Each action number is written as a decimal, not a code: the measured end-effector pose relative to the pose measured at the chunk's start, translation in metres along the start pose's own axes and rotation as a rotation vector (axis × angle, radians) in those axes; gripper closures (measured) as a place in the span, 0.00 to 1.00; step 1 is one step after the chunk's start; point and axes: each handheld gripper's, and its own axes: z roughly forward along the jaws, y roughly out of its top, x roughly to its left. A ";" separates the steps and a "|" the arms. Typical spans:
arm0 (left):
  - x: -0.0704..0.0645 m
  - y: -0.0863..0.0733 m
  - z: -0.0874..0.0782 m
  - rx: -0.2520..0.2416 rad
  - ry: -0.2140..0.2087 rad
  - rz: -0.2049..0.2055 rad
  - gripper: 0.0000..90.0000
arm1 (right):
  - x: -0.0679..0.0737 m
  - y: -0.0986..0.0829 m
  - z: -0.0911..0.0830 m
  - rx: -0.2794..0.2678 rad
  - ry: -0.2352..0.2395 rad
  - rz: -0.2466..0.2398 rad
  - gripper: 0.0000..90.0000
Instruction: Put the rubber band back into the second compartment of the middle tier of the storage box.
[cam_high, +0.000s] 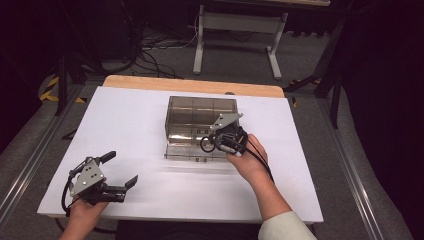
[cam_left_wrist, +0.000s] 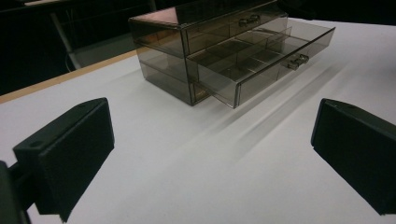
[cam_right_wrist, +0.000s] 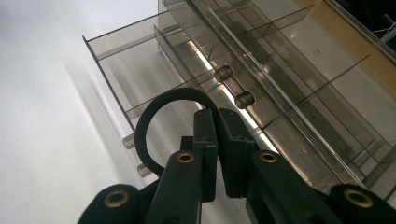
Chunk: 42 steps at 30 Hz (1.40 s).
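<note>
Item: black band (cam_right_wrist: 154, 119), a thin loop, pinched at one edge between the closed fingers of the right gripper (cam_right_wrist: 217, 140), the loop bulging out toward 10 o'clock in the right gripper view. Position: held above the pulled-out lower drawer (cam_left_wrist: 261, 60) of a smoky transparent drawer box (cam_high: 200, 120), which stands near the centre of the white bench (cam_high: 130, 125). In the high view the right gripper (cam_high: 220, 141) sits at the box's front, about 5 o'clock of its top face. Drawer fitted with dividers and two small knobs (cam_right_wrist: 233, 86) on the fronts. Left gripper (cam_high: 120, 170): near the bench's 7 o'clock corner, well apart from the box, fingers spread wide, holding nothing.
</note>
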 end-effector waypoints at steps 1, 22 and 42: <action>0.000 0.000 0.000 0.000 0.000 0.001 0.00 | 0.000 0.001 0.001 0.001 -0.001 0.001 0.96; 0.000 0.000 0.000 0.004 -0.012 0.001 0.00 | 0.008 0.007 0.026 0.031 -0.023 -0.007 0.96; 0.000 0.000 0.000 0.001 -0.004 0.003 0.00 | 0.008 0.005 0.044 0.091 -0.045 -0.016 0.96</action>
